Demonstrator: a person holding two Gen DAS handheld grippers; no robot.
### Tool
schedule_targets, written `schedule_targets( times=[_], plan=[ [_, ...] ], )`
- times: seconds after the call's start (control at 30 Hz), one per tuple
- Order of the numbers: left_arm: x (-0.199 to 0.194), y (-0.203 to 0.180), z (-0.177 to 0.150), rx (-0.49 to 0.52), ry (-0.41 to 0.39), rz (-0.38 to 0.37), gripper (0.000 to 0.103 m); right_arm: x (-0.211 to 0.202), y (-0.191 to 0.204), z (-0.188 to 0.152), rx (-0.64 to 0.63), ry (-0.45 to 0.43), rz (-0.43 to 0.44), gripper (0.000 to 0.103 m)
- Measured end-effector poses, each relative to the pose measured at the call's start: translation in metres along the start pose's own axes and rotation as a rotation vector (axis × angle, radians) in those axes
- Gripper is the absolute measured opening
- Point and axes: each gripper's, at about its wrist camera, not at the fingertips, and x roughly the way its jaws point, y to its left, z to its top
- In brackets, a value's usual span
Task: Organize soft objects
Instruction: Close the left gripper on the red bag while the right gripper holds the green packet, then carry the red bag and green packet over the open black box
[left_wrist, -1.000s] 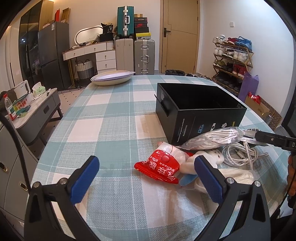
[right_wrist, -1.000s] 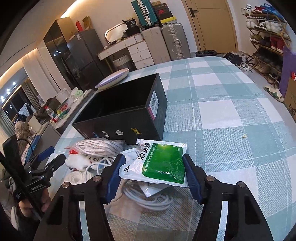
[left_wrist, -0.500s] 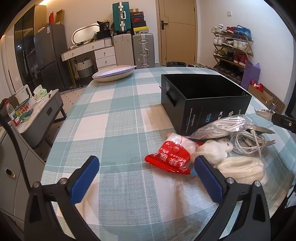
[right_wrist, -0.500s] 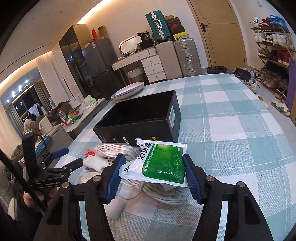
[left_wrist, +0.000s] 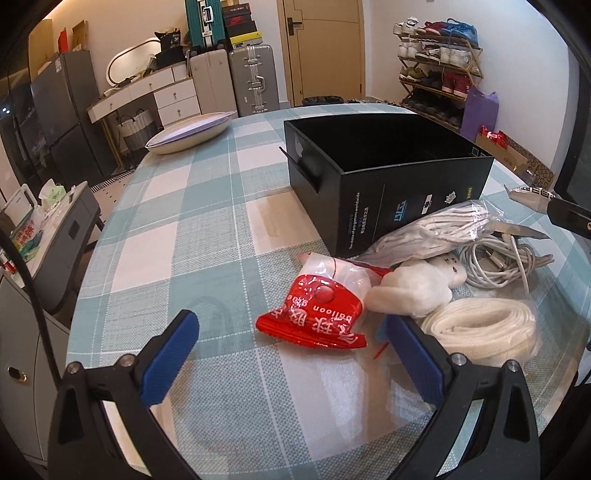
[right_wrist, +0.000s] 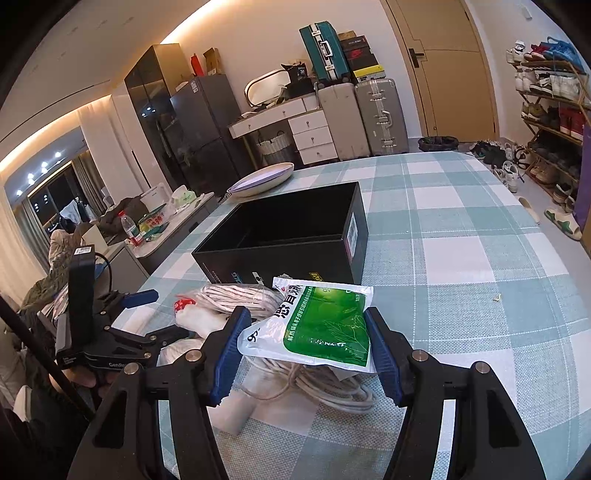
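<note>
- Since a second ago the right gripper (right_wrist: 304, 339) has risen with the green-and-white pouch (right_wrist: 317, 325) — clamped between its pads, now above the cable coil (right_wrist: 325, 387), just short of the black box (right_wrist: 288, 236).
- Left gripper (left_wrist: 291, 354) hangs wide open, empty, near the red balloon packet (left_wrist: 314, 314) before the box.
- Step in hand, likely: carrying. Next — clear the box's near wall, then release.

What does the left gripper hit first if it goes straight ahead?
Probably the red plastic balloon packet lying on the checked tablecloth between the open left gripper fingers' line; depth is unclear.
</note>
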Motion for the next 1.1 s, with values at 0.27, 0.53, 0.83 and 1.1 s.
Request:
schedule_targets(
  times=[0.27,0.53,0.83,1.1],
  plan=[
    [0.004,0.002,-0.003,-0.016,0.026,-0.057,0.06,0.0,0.003,0.0,-0.013,0.003,0.006,0.064],
    [-0.012,-0.001,-0.009,-0.032,-0.012,-0.04,0.057,-0.004,0.005,0.001,-0.028,-0.018,-0.005,0.064],
    [-0.04,0.007,-0.015,-0.083,-0.081,-0.015,0.054,-0.016,0.016,0.002,-0.074,-0.078,-0.021,0.063],
    [-0.074,0.015,-0.007,-0.134,-0.192,-0.032,0.054,-0.037,0.021,0.008,-0.073,-0.174,-0.011,0.063]
  ],
)
